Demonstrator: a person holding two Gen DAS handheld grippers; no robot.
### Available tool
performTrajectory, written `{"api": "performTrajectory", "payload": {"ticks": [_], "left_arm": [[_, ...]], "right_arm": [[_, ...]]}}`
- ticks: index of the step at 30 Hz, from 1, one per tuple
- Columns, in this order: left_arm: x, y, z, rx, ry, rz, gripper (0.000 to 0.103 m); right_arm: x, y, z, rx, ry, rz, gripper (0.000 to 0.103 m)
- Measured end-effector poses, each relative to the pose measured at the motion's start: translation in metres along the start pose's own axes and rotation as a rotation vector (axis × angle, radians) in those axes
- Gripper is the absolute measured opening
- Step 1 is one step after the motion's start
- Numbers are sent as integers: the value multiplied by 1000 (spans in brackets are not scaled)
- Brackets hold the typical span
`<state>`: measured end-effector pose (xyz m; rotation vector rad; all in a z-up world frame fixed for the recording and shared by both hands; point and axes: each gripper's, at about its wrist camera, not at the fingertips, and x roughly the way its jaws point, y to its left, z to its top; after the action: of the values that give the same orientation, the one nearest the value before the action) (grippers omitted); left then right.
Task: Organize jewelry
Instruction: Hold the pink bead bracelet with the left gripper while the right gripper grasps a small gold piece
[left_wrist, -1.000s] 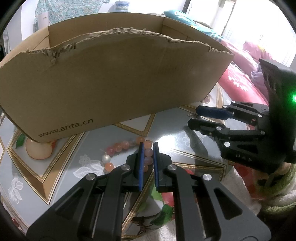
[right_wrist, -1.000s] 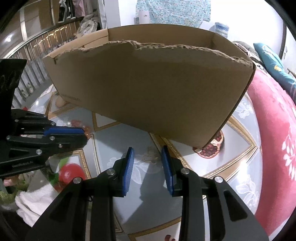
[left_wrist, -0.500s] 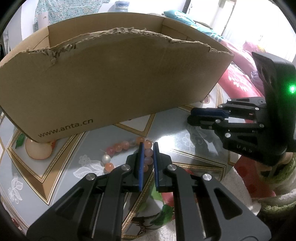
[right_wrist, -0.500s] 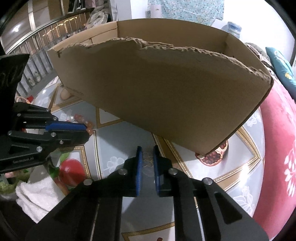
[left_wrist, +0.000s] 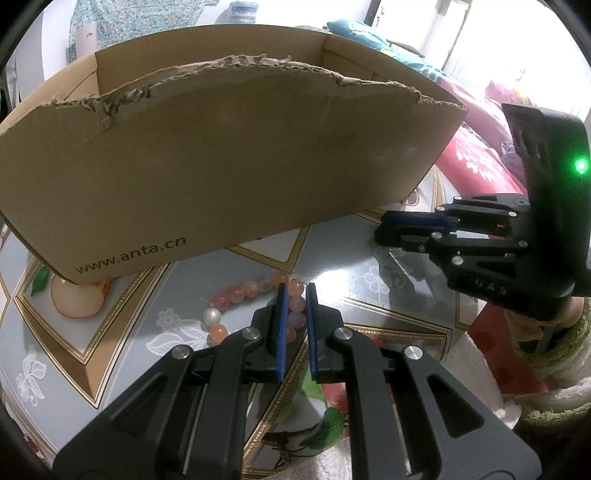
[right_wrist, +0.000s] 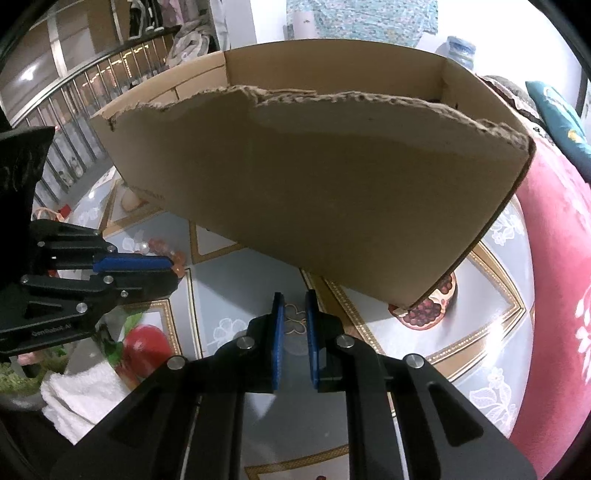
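Because the bead bracelet (left_wrist: 255, 295) looks light, limp and slippery, the left gripper (left_wrist: 294, 306) pinches 1 side of its strand; the right gripper (right_wrist: 294, 314) sits nearly closed, empty.

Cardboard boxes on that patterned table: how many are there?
1. A single cardboard box with a torn front edge stands on the table, behind the bead bracelet. Anything behind it is hidden.

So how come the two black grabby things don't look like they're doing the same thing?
The left gripper has its blue pads around the bead bracelet; the right gripper has nothing between its pads, only bare table. The left one sits over the beads near the cardboard box; the right one points at the box's other end. Both have nearly closed jaws.
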<state>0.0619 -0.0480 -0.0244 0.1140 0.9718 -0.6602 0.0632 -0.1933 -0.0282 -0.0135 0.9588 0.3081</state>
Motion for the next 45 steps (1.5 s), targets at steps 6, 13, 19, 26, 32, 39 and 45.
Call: {"api": "performTrajectory", "payload": {"ticks": [6, 13, 19, 26, 32, 39, 45], "left_arm": [[0, 0, 0, 0, 0, 1, 8], [0, 0, 0, 3, 0, 2, 8], [1, -1, 0, 10, 2, 5, 8], [3, -1, 1, 14, 6, 4, 8], [4, -2, 2, 14, 3, 2, 8], [3, -1, 1, 15, 2, 2, 8], [4, -1, 1, 16, 3, 5, 8]], "right_arm": [[-12, -11, 0, 55, -23, 9, 1], [-16, -12, -1, 63, -11, 36, 11], [-8, 5, 1, -67, 28, 69, 29], [5, 13, 7, -230, 111, 67, 27], [9, 17, 14, -271, 157, 89, 16], [9, 15, 14, -242, 150, 98, 16], [7, 11, 11, -234, 148, 101, 16]]}}
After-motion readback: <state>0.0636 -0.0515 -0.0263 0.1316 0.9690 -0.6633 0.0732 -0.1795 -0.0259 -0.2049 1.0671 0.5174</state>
